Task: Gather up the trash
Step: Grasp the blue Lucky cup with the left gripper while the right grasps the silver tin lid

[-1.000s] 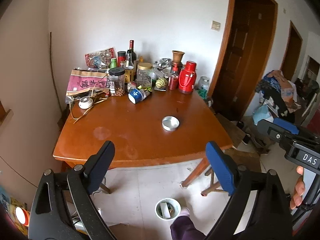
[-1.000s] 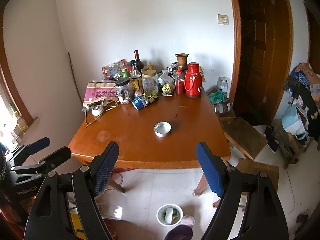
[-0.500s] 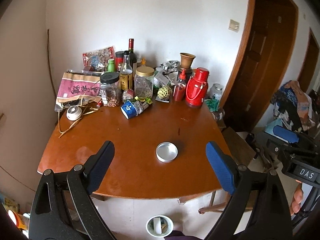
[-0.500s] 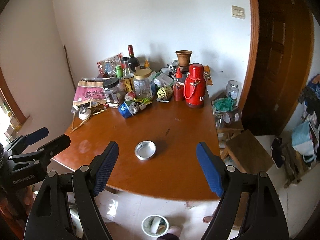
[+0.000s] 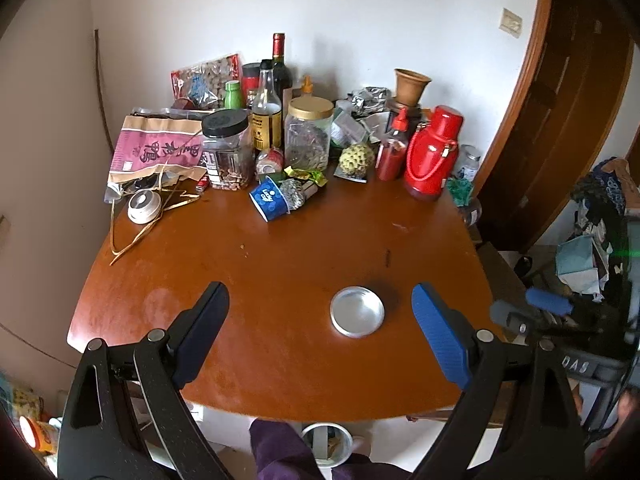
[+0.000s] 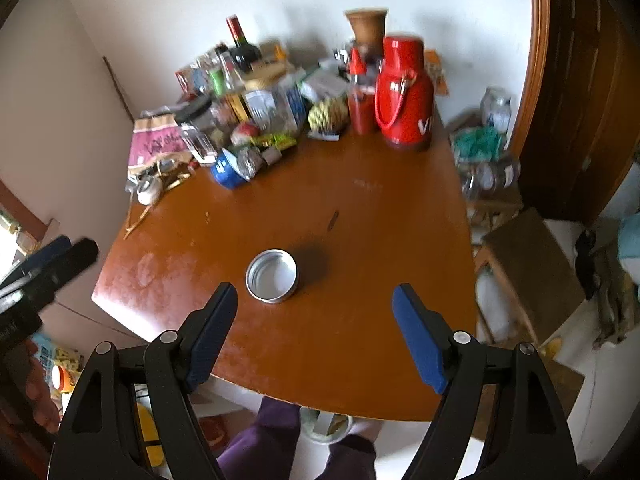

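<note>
Wooden table [image 5: 304, 264] was still cluttered, so nothing looked collected yet; left gripper [image 5: 320, 322] and right gripper [image 6: 314, 318] both hung wide open and empty near the metal tin [image 6: 272, 275].

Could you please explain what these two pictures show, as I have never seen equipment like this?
These are two hand-held tools, not a robot arm: a person carries a two-finger gripper in each hand, and a wide-angle camera on each looks forward along its fingers. One picture comes from the left gripper, the other from the right gripper. Both are open and hold nothing. They hover over a round brown wooden table. Near its front edge lies a shallow round silver metal tin, seen again in the right view. At the back stand bottles, jars, a red thermos flask and a tipped blue paper cup. A small white bin stands on the floor below.
</note>
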Demonstrator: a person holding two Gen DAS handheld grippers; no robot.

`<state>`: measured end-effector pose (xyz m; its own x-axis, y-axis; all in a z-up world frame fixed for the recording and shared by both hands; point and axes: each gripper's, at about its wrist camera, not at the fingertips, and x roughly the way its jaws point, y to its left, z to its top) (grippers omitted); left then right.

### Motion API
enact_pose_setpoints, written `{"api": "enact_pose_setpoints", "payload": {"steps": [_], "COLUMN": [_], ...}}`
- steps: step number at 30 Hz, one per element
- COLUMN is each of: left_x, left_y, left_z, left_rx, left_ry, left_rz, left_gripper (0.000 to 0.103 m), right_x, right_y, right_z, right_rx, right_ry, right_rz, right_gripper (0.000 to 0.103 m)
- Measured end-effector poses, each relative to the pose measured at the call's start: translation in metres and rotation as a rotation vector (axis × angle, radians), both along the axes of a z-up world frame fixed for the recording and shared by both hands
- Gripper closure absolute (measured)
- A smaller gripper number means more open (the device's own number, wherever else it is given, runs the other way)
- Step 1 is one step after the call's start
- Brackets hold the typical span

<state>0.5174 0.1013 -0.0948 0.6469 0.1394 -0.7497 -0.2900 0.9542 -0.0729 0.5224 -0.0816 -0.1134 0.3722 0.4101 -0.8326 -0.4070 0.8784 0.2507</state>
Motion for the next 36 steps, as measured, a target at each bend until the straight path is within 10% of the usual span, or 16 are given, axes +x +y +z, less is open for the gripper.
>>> {"api": "enact_pose_setpoints", "payload": {"steps": [13, 23, 36], "left_x": [0.088, 0.157, 0.245], "left_y": [0.099, 0.136, 0.168], "left_z": [-0.05, -0.112, -0.158], "left_rx": [-0.049, -0.09, -0.091], "left_ry": [0.115, 0.24, 0.282], "left_rz": [-0.139, -0.314, -0.452], "left_gripper": [0.01, 0.01, 0.01], "right_x": [0.053, 0.057, 0.069], "right_y": [0.061, 0.096, 0.078], "right_z": [-0.103, -0.138, -0.126], "right_rx": [-0.013, -0.136, -0.161], "right_ry": [0.303, 0.322, 0.288], "right_rz": [-0.16, -0.153, -0.306], "right_gripper": [0.027, 0.083, 0.1]}}
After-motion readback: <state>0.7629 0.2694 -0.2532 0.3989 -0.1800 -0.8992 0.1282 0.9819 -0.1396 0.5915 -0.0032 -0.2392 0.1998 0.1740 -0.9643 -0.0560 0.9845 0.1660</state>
